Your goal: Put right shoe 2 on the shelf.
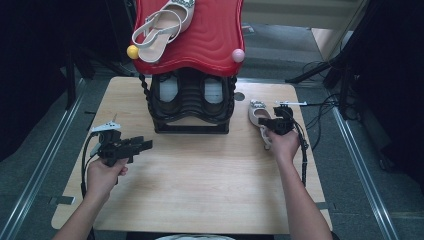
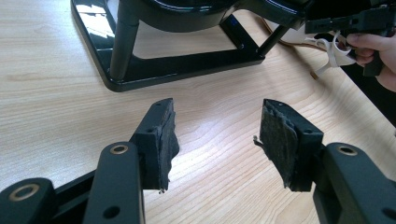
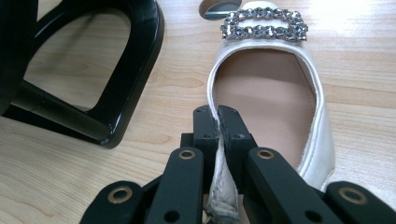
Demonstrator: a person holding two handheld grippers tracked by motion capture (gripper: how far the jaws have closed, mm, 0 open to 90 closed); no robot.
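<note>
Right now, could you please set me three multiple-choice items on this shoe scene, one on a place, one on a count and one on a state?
1. Where does the second white shoe lie?
A. on the red top shelf of the rack
B. on the floor
C. between the left gripper's jaws

2. How many small balls sit at the red shelf's front corners?
A. none
B. two
C. five

3. How does the right gripper stand?
A. wide open above the table
B. shut on nothing
C. shut on the side edge of the white shoe on the table

Answers:
1 A, the high view shows it lying on the red shelf.
2 B, a yellow ball and a pink ball sit there.
3 C, the right gripper view shows the shoe's edge pinched between the pads.
</note>
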